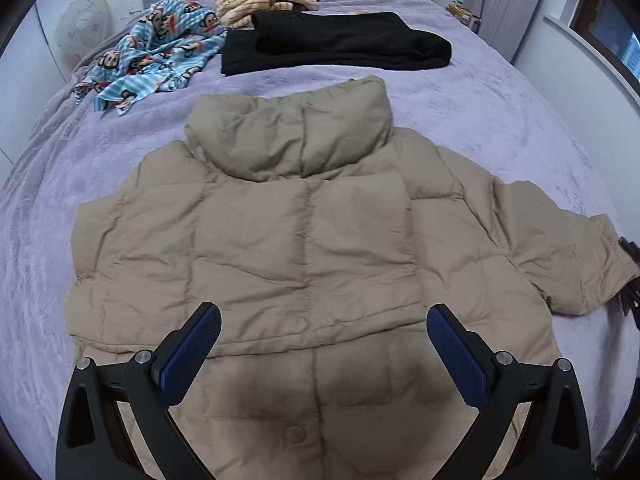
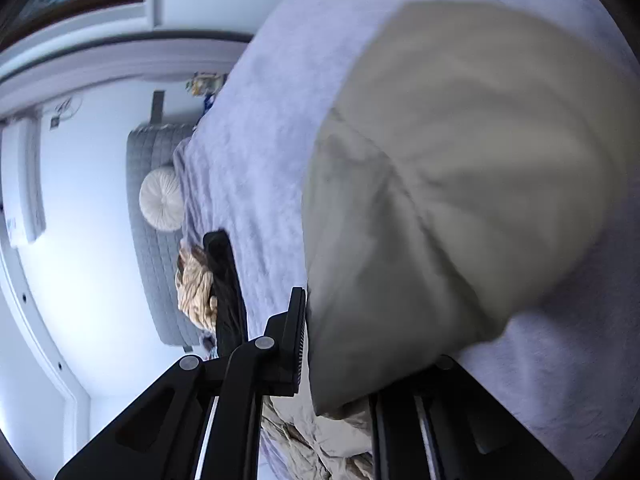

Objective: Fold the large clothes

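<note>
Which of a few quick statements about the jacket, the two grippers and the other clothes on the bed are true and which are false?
1. The beige puffer jacket lies spread on the lilac bed cover. True.
2. The left gripper is clamped on the jacket's collar. False: its jaws stand wide apart over the jacket's lower part, holding nothing.
3. The right gripper has beige jacket fabric between its fingers. True: it looks like the sleeve.
4. The folded black garment lies on top of the jacket. False: it lies apart from it, beyond the collar.
5. A blue monkey-print cloth lies left of the black garment. True.
</note>
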A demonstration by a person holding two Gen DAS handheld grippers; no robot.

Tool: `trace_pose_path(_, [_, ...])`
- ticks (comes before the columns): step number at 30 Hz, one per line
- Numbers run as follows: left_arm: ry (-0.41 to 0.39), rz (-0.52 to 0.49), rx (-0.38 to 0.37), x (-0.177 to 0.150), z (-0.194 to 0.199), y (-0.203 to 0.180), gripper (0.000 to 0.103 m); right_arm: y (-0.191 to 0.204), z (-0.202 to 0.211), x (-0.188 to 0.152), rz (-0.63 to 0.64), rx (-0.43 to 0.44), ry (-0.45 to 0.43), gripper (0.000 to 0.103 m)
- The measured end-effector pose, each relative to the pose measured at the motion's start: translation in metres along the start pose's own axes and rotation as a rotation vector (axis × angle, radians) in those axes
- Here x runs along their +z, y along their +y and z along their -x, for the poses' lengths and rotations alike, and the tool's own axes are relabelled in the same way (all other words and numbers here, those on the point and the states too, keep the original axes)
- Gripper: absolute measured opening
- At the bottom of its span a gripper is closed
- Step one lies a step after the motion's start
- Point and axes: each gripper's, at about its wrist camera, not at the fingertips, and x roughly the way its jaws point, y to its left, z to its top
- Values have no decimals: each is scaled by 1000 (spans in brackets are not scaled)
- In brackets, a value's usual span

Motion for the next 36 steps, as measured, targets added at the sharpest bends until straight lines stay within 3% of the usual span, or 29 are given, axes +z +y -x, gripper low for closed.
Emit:
trace_pose_path(5, [-51, 65, 68, 1, 8, 54, 103, 94, -28, -57, 321, 29, 84, 12])
trace_pose_path(11, [-66, 128, 110, -5, 3, 111, 103, 192, -94, -188, 781, 29, 231, 12])
trace_pose_path(16, [-54, 181, 125, -17, -4, 147, 103, 208, -158, -307, 1014, -4, 400, 12])
trace_pose_path(20, [-44, 221, 126, -25, -10, 166, 103, 178, -204, -378, 1140, -126, 520, 12])
trace_pose_path(23, [-48, 226, 117, -28, -13, 174, 103, 140, -226, -388, 1110, -223, 559, 12])
trace_pose_path(30, [-40, 215, 62, -23, -26, 163, 103, 99, -245, -360, 913, -308, 603, 16])
trace_pose_path(31, [-37, 212, 52, -20, -28, 160, 103, 100, -244, -357, 893, -301, 610, 27])
trace_pose_path(32, [-35, 211, 41, -18, -30, 157, 103, 101, -241, -355, 873, -292, 614, 47])
trace_pose_path(34, [-33, 213, 9, -12, -33, 152, 103, 108, -229, -348, 826, -244, 613, 75])
trace_pose_path(36, [-37, 222, -26, -5, -36, 150, 103, 118, -209, -341, 819, -214, 556, 76])
